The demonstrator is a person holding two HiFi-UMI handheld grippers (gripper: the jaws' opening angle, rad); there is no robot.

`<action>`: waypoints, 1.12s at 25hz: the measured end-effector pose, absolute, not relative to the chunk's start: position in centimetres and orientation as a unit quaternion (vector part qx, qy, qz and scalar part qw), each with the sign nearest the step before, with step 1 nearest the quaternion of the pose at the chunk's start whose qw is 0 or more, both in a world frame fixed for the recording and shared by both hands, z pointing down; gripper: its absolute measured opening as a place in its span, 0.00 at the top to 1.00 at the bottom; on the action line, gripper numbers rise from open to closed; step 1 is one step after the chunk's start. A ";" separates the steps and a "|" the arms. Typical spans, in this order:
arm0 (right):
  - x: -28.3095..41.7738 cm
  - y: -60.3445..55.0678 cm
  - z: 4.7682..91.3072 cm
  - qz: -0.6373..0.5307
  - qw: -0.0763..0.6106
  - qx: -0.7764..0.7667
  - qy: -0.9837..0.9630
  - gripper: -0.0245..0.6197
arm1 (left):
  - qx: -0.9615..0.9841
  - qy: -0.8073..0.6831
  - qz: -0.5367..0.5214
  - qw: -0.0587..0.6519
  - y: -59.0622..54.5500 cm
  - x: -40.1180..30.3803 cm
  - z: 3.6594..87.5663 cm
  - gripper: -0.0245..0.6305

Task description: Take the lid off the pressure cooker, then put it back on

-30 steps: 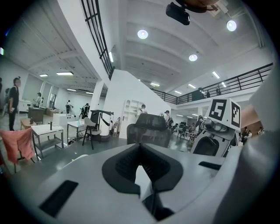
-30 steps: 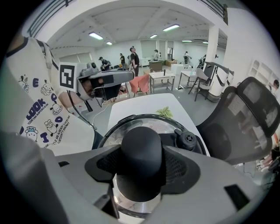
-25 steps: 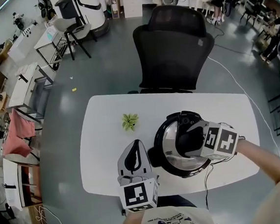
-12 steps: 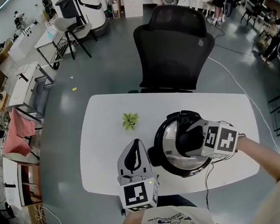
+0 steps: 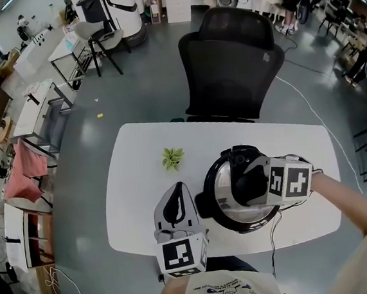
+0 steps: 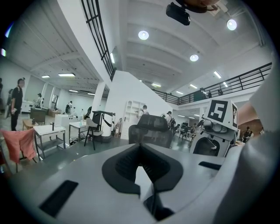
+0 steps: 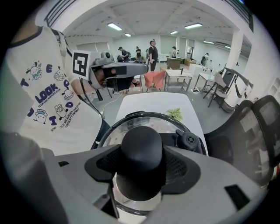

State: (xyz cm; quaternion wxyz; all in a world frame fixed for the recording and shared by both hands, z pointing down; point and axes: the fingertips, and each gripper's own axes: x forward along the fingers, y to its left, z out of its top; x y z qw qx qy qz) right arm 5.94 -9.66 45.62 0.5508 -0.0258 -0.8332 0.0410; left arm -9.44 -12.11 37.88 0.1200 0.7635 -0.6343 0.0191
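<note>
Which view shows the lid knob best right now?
The right gripper view: the lid knob fills the centre, clamped between the jaws. In the head view the right gripper covers most of it; the left gripper view does not show it.

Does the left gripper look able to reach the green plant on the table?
Probably yes: the left gripper, shut, points toward the plant with only bare table between; the pressure cooker sits aside.
</note>
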 end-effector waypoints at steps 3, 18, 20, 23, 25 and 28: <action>5.9 -9.6 45.6 0.028 0.552 -0.046 -0.832 0.50 | 0.761 -0.637 0.019 0.120 -12.1 -9.6 37.9 0.94; 6.3 -8.9 45.7 -0.062 0.578 -0.169 -0.796 0.49 | 0.754 -0.646 0.018 0.120 -11.6 -9.9 37.7 0.94; 6.3 -8.9 45.8 -0.063 0.579 -0.167 -0.795 0.49 | 0.753 -0.646 0.018 0.121 -11.4 -9.9 37.8 0.94; 6.3 -8.9 45.9 -0.063 0.580 -0.164 -0.796 0.49 | 0.753 -0.647 0.018 0.123 -11.2 -9.9 37.9 0.94; 6.4 -8.8 45.8 -0.063 0.581 -0.164 -0.795 0.49 | 0.753 -0.646 0.019 0.123 -11.1 -9.8 37.9 0.94; 6.3 -8.9 45.8 -0.063 0.583 -0.161 -0.794 0.49 | 0.754 -0.645 0.018 0.122 -11.0 -9.9 37.8 0.94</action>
